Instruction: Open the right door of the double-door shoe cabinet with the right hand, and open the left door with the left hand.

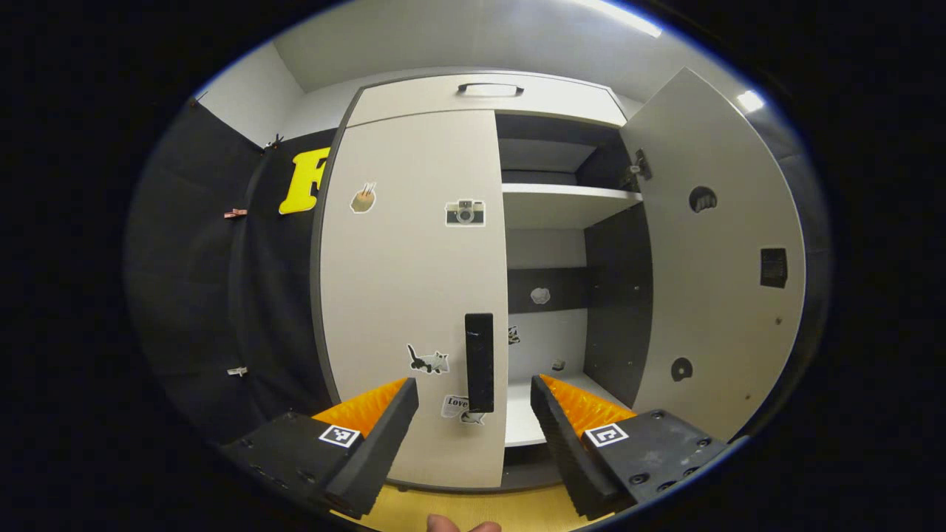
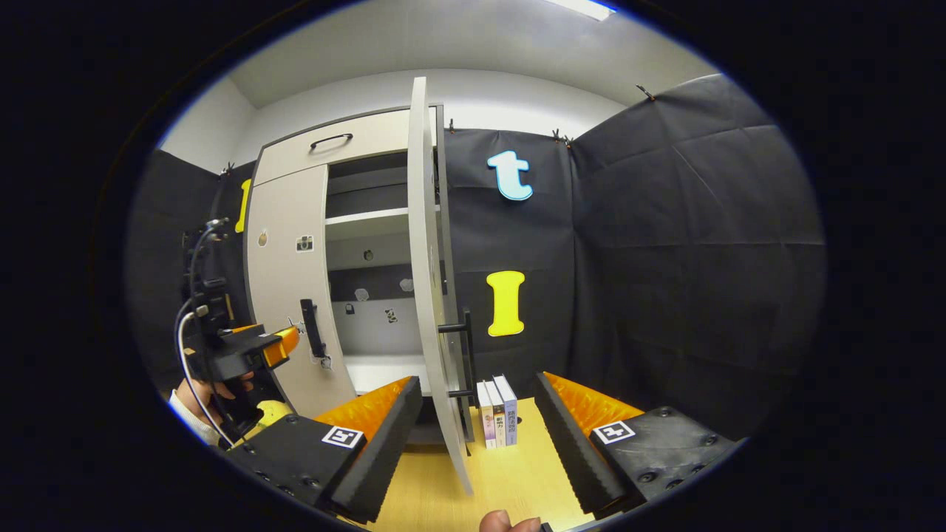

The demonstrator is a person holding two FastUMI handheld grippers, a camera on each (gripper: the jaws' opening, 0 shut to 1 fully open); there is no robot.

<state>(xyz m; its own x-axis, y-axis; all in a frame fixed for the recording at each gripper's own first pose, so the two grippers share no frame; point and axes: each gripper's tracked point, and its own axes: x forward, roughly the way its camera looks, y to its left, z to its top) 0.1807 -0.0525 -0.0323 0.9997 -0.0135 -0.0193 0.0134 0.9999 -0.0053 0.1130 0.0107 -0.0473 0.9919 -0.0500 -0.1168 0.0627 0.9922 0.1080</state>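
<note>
A tall pale double-door shoe cabinet [image 1: 414, 295] stands against a black cloth wall. Its right door [image 1: 709, 251] is swung wide open, showing bare shelves [image 1: 569, 196] inside. Its left door [image 1: 414, 295] is shut flat, dotted with small stickers.

The left claw [image 1: 474, 421] gapes wide and grips nothing. The left door's black vertical bar handle [image 1: 479, 362] sits straight ahead of it, centred between the two fingers and a little beyond their tips, not yet touched. In the right gripper view the left claw [image 2: 284, 343] appears off to the side, held by a hand [image 2: 222, 399] just short of that handle [image 2: 312, 327].

The right claw [image 2: 477, 425] is also spread wide and empty. The open right door [image 2: 432, 295] stands edge-on just ahead between its fingers, its handle [image 2: 465, 355] slightly beyond, with three upright books [image 2: 497, 410] on the wooden floor [image 2: 502, 473] close by.

The step in hand looks to be grasping the left handle. To do it well, push the left claw straight forward until both fingers flank the bar, close firmly at mid-height, then pull back in an arc following the hinge on the far side.
</note>
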